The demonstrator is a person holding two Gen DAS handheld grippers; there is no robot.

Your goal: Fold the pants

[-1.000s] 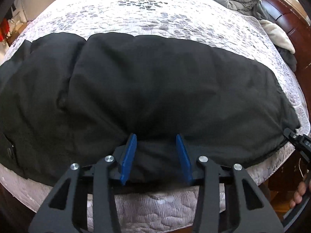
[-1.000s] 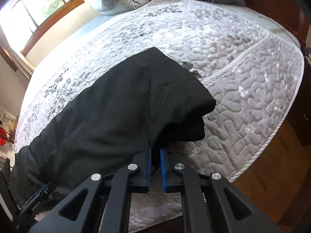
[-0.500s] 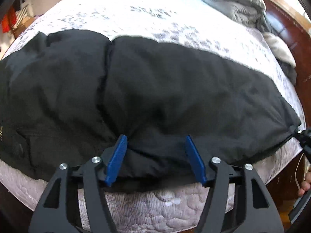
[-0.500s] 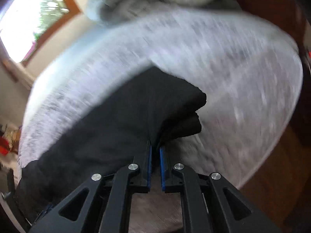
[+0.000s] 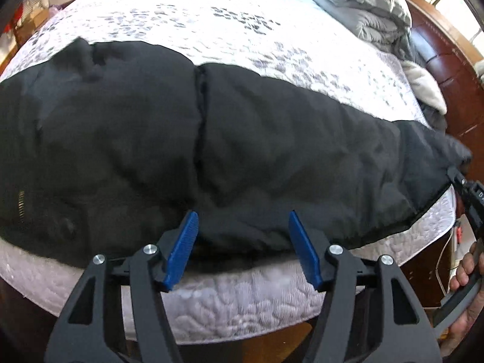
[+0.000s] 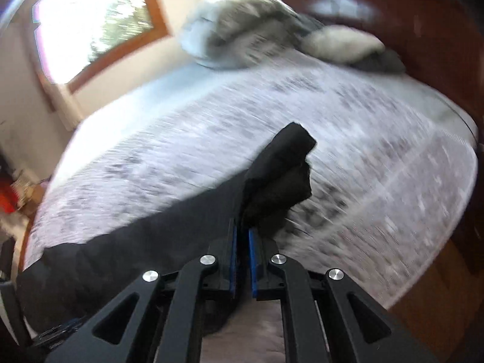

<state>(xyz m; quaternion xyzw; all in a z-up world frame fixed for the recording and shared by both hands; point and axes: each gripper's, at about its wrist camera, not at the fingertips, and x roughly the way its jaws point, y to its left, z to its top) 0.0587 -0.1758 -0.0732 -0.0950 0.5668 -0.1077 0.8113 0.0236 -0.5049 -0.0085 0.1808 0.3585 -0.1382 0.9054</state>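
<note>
Lying black pants [image 5: 257, 139] (soft, rumpled)

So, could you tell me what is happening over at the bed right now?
A person is folding black pants spread along the near edge of a quilted bed, with a handheld gripper in each hand. The right gripper is shut on the leg end of the pants and holds that end up off the quilt. The left gripper stands open at the middle of the near edge, its blue pads not pressing the cloth. A grey comforter is bundled at the far end.
</note>
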